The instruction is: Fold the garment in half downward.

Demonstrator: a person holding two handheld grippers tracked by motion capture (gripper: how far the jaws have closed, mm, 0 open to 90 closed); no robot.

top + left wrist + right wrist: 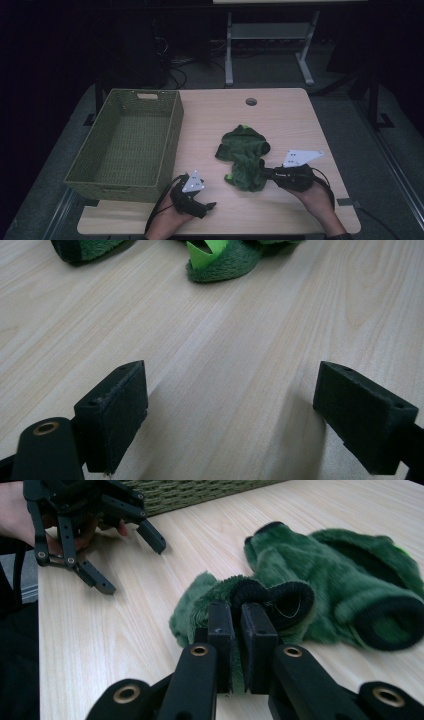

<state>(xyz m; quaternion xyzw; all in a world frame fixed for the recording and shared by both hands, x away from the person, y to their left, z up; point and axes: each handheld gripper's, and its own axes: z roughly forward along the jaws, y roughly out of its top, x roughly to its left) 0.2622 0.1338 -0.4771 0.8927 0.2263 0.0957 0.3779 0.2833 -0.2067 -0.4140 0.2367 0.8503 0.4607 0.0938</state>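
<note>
- High view: right gripper [263, 172] fingers pinched on green fleece garment [243, 156] mid-tabletop [295, 120]; lift cleanly toward basket [125, 145] (likely destination).
- Left gripper [210, 205] fingers wide, holding nothing; support the hanging end.

Green fleece garment [220, 262] cut off by top edge

The left hand-held gripper [230, 415] has its two black jaws wide apart, with nothing between them — just bare wooden desk [240, 340]. Up at twelve o'clock lies a fuzzy green cloth [225, 262] with a bright green bit.
</note>
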